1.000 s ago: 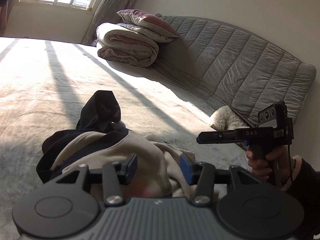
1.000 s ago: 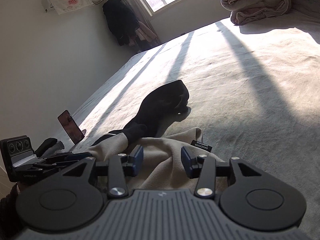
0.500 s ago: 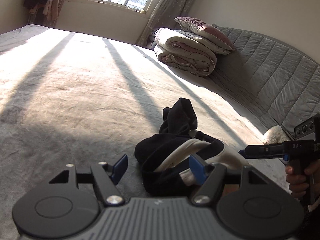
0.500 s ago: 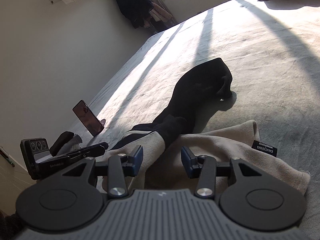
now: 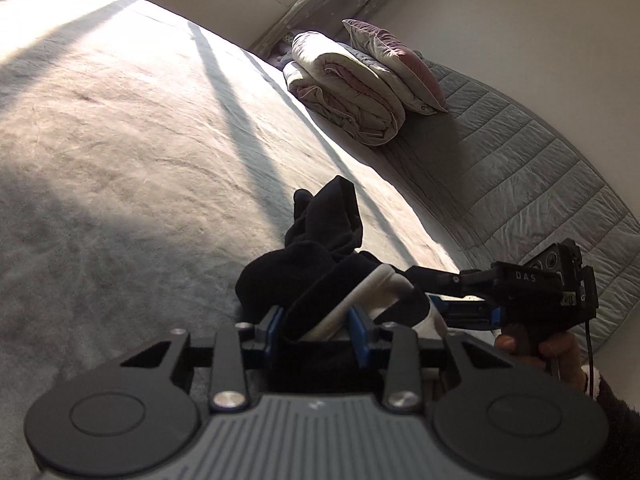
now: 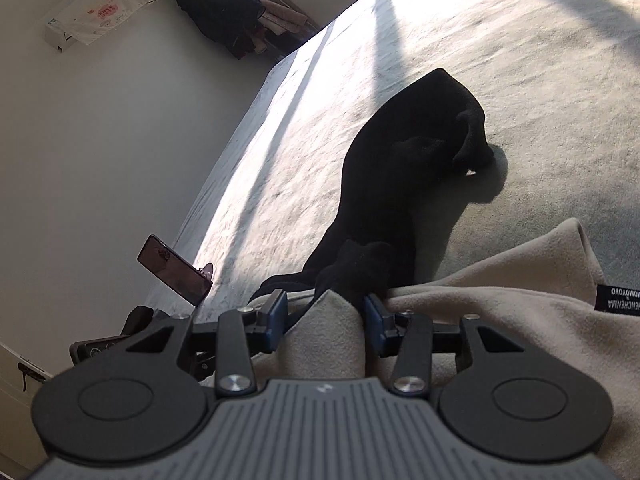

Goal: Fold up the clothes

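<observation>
A crumpled beige and black garment (image 5: 320,280) lies on the grey bed (image 5: 120,140). My left gripper (image 5: 316,326) has its blue pads either side of a fold of the garment's black and beige edge, jaws part closed. My right gripper (image 6: 326,318) straddles a raised beige fold (image 6: 326,340) with the black sleeve (image 6: 408,168) stretching away ahead of it. In the left wrist view the right gripper (image 5: 480,292) reaches into the garment from the right. The beige body with a black label (image 6: 618,294) spreads to the right.
A folded duvet (image 5: 344,84) and a pillow (image 5: 396,62) sit at the bed's far end by a grey quilted headboard (image 5: 540,168). A phone (image 6: 174,270) stands propped at the bed's left edge. Dark clothes (image 6: 224,12) hang in the corner.
Both grippers have moved in onto the garment and narrowed. The left gripper swung right from the open bed onto the black edge. The right gripper now has a beige fold between its pads.
</observation>
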{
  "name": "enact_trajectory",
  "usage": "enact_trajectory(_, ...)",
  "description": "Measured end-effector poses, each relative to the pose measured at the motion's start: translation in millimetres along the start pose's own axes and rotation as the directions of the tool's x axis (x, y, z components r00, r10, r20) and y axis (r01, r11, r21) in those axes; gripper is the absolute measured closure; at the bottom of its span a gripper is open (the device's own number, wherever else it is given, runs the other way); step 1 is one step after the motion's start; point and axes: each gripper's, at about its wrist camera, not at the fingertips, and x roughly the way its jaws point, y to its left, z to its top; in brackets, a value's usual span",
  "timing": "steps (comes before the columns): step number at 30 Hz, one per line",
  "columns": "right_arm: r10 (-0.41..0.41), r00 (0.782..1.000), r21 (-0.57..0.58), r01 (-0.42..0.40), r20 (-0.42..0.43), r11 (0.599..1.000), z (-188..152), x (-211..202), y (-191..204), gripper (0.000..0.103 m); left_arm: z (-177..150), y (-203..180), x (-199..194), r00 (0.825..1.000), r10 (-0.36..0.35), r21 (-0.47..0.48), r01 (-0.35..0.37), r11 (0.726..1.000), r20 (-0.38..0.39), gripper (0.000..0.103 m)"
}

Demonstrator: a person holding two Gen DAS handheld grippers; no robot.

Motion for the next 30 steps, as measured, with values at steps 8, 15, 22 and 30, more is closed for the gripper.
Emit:
enact_trajectory(8, 0.022, 1.0, -0.069, -0.022, 0.003, 0.997, 6, 5, 12, 0.077, -21, -12, -15, 0.996, -0.072, 0.047, 0.069, 0.997, 0.058, 0.086)
enact_trajectory(15, 0.023, 0.998, -0.096, -0.017, 0.054, 0.995, 15, 1, 9, 0.063, -33, -41, -19, 0.985, -0.17, 0.125, 0.163, 0.979, 0.043, 0.094)
enact_trajectory(22, 0.097, 0.994, -0.32, -0.075, 0.053, 0.944, 17, -24, 39, 0.053, -38, -57, -3, 0.986, -0.164, 0.159, 0.159, 0.974, 0.014, 0.094)
enact_trajectory(30, 0.105, 0.987, -0.567, -0.155, -0.12, 0.809, -17, -12, 79, 0.052, -40, -74, 9, 0.985, -0.17, 0.21, 0.169, 0.963, -0.014, 0.093)
